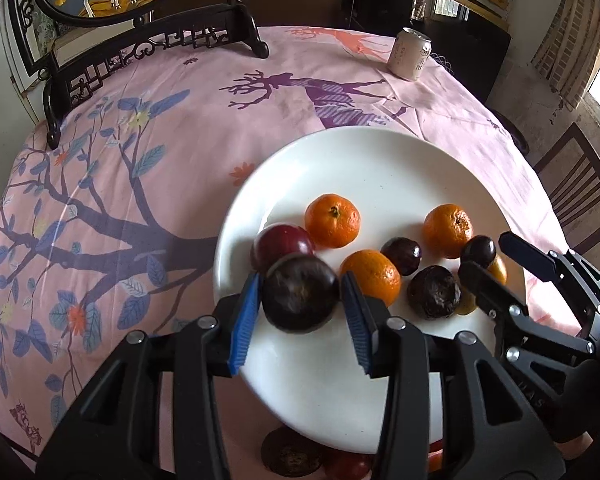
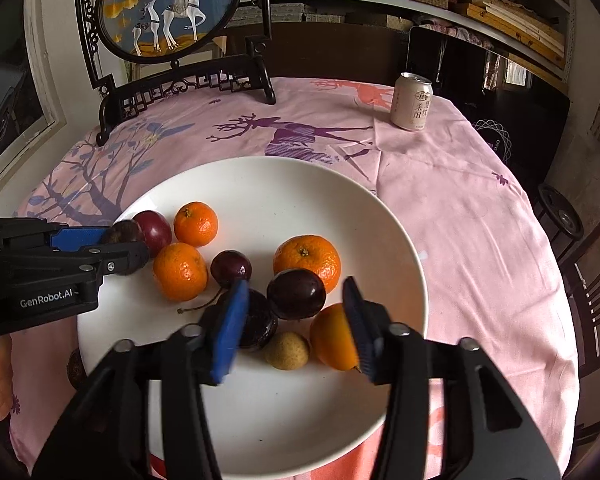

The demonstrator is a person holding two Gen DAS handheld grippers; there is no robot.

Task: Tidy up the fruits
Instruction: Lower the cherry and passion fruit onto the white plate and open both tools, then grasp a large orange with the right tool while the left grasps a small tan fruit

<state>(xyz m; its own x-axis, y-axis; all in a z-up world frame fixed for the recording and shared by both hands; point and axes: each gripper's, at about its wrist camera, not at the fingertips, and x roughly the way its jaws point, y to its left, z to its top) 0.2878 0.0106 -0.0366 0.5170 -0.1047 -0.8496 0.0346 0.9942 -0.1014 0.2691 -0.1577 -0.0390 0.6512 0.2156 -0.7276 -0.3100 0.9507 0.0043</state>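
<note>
A white plate (image 1: 380, 168) (image 2: 284, 184) on the pink cloth holds several fruits: mandarins (image 1: 332, 221) (image 2: 196, 224), dark plums (image 1: 401, 255) (image 2: 296, 294), a red plum (image 1: 282, 242) (image 2: 153, 226), a wrinkled passion fruit (image 1: 434, 292), a small tan fruit (image 2: 287, 351) and an orange fruit (image 2: 334, 338). My left gripper (image 1: 302, 306) is shut on a dark passion fruit (image 1: 300, 294) over the plate's left side; it also shows in the right wrist view (image 2: 118, 246). My right gripper (image 2: 296, 324) is open over the plate's near fruits; it shows in the left wrist view (image 1: 496, 260).
A drink can (image 1: 410, 54) (image 2: 412, 102) stands at the table's far right. A dark carved stand with a round deer picture (image 1: 148, 40) (image 2: 172, 12) stands at the far left. More fruit (image 1: 292, 456) lies on the cloth by the plate's near edge. A chair (image 1: 580, 192) is at the right.
</note>
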